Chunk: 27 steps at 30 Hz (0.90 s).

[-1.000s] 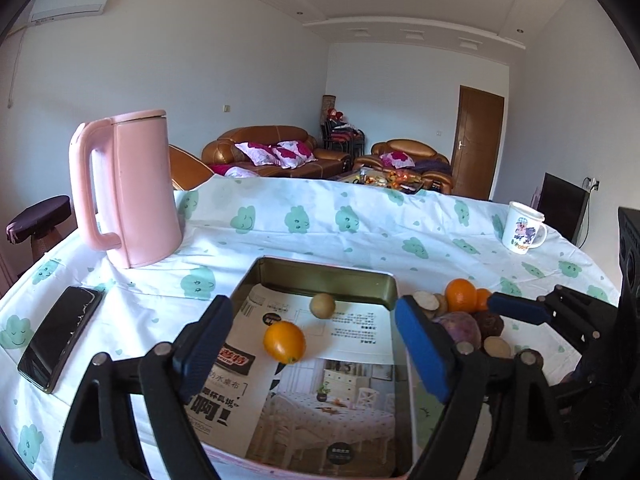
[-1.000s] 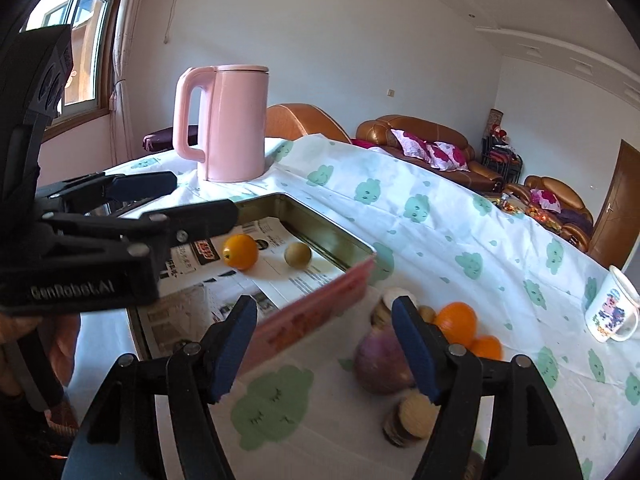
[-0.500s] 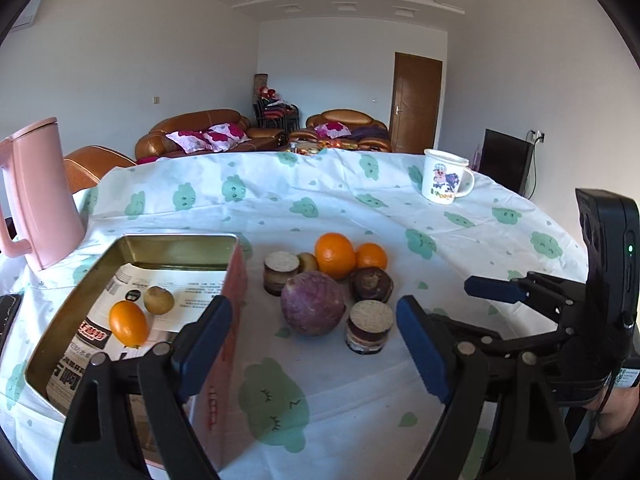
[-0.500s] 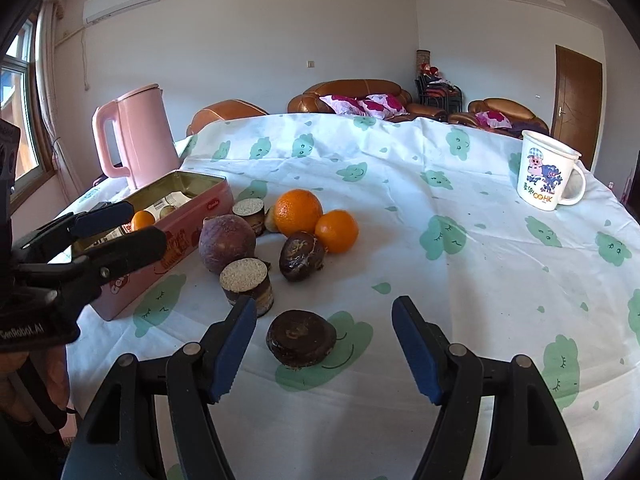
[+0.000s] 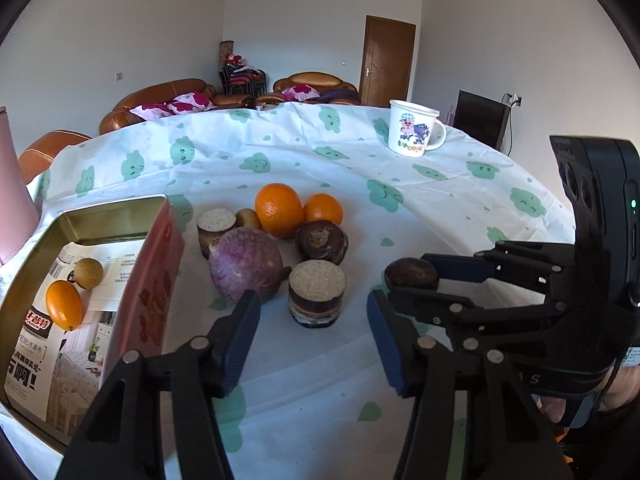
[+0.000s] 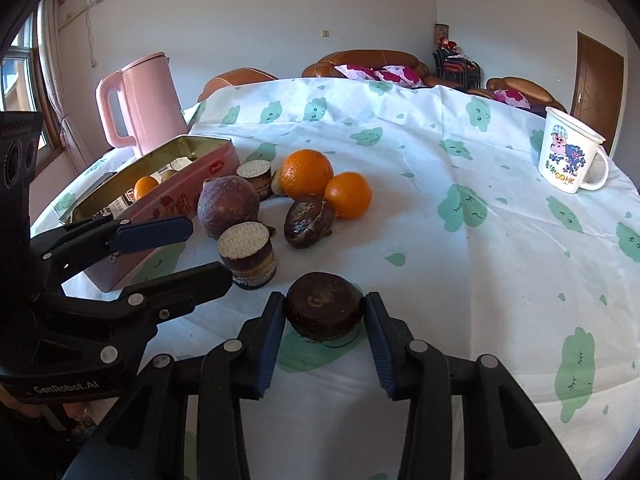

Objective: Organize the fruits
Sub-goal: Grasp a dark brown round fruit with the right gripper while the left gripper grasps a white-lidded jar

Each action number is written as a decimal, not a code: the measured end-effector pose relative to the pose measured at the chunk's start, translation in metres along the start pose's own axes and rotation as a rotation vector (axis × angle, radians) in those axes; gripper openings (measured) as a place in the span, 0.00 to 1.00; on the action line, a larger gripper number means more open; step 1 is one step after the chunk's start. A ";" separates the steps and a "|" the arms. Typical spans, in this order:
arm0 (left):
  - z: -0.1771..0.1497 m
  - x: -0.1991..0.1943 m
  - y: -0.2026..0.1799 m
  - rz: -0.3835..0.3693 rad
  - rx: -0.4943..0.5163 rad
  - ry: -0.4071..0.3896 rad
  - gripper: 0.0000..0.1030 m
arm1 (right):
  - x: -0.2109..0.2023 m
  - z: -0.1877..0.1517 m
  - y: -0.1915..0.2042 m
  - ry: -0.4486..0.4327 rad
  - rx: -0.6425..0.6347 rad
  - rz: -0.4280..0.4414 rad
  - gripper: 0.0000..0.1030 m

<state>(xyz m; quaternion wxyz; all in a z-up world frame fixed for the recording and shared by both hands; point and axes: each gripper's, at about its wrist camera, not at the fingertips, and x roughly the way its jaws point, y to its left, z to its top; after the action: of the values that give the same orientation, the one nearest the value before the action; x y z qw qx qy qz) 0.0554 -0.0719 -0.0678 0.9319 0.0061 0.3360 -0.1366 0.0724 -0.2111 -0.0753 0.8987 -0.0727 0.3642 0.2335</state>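
My right gripper (image 6: 324, 316) is shut on a dark brown round fruit (image 6: 323, 310) that rests on the tablecloth; it also shows in the left wrist view (image 5: 412, 274). My left gripper (image 5: 312, 332) is open and empty, just short of a cut brown cylinder piece (image 5: 317, 298). Behind it lie a purple round fruit (image 5: 246, 264), two oranges (image 5: 279, 210), another dark fruit (image 5: 321, 240) and a second cut piece (image 5: 215, 226). The pink tin box (image 5: 154, 280) at the left holds a small orange fruit (image 5: 63, 310) and a brownish one (image 5: 88, 273).
A pink kettle (image 6: 146, 104) stands behind the tin. A white cartoon mug (image 6: 570, 152) stands at the far right of the table. The round table has a white cloth with green clouds (image 6: 460, 208). Sofas and a door are beyond it.
Both grippers have swung right from the tin to the fruit pile. My right gripper has moved forward and closed on the dark brown fruit. My left gripper has neared the cut piece.
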 end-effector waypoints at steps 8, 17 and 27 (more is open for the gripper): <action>0.008 0.020 -0.007 0.010 0.015 0.059 0.42 | 0.001 0.002 -0.002 0.008 -0.026 -0.037 0.41; 0.009 0.023 -0.003 -0.016 -0.013 0.063 0.35 | -0.008 -0.001 0.001 -0.049 -0.042 -0.046 0.41; 0.007 0.006 -0.005 -0.012 -0.003 -0.044 0.35 | -0.021 -0.003 0.001 -0.150 -0.038 -0.048 0.41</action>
<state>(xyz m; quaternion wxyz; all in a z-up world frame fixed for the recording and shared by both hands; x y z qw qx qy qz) 0.0626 -0.0785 -0.0657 0.9382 -0.0003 0.3156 -0.1419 0.0573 -0.2189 -0.0626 0.9271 -0.0808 0.2897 0.2238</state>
